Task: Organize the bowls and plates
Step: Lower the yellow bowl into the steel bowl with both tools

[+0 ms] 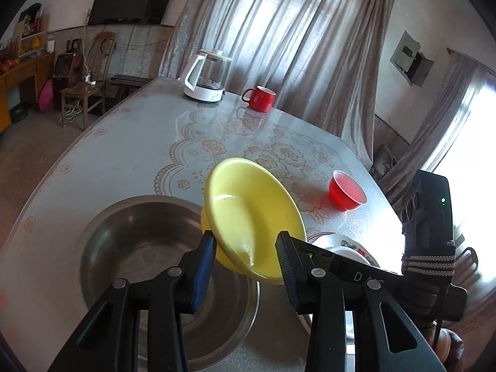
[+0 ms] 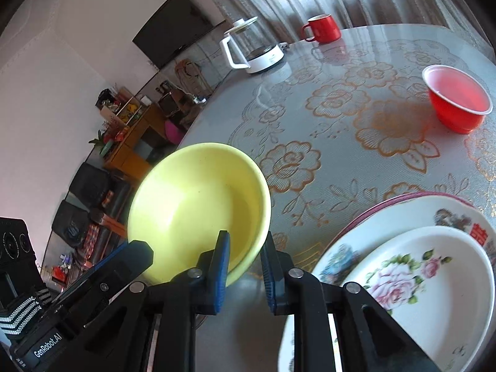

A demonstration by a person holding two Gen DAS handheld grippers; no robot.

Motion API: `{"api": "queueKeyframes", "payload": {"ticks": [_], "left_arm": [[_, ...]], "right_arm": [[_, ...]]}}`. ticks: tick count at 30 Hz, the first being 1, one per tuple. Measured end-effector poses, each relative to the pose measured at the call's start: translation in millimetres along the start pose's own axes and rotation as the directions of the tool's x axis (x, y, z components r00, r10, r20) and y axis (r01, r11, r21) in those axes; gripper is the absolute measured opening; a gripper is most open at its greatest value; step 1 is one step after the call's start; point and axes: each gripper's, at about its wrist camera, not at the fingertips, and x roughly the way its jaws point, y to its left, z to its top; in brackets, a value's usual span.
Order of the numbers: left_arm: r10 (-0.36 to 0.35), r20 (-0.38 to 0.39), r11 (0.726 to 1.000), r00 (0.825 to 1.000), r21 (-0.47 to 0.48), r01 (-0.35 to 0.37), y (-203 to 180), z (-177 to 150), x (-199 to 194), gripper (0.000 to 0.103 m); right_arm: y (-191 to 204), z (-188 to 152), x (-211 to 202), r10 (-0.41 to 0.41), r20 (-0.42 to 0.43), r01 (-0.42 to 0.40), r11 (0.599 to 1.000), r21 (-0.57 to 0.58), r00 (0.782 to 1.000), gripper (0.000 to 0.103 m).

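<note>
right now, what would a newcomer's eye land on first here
The yellow bowl, held tilted in the air with the right gripper shut on its rim, while the left gripper stands open around its edge. Below it on the left sits a steel basin on the flowered table. A red bowl glows further out, and floral plates are stacked near right.

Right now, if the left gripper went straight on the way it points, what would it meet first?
Most likely the yellow bowl, tilted between its fingers and held at the rim by the right gripper. Beyond it lies the table; depth is hard to judge.
</note>
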Motion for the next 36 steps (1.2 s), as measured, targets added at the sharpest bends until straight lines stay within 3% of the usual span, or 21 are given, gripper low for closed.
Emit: {"api": "queueKeyframes", "payload": {"ticks": [23,36], "left_arm": [[0.008,-0.002,0.994,1.0,-0.113,-0.008,56.1,-37.2,-24.9,0.041],[0.032,-0.006,0.988,0.999,-0.148,-0.033,74.1,-48.0,-23.3,0.042]], "right_arm": [[44.3,-28.6,33.2,0.023,-0.094,-0.031,0.996,-0.087,0.995,0.02],[62.4,-35.3,49.9,-0.026,-0.117,0.006,0.986,-0.166,0.993,0.021]]}}
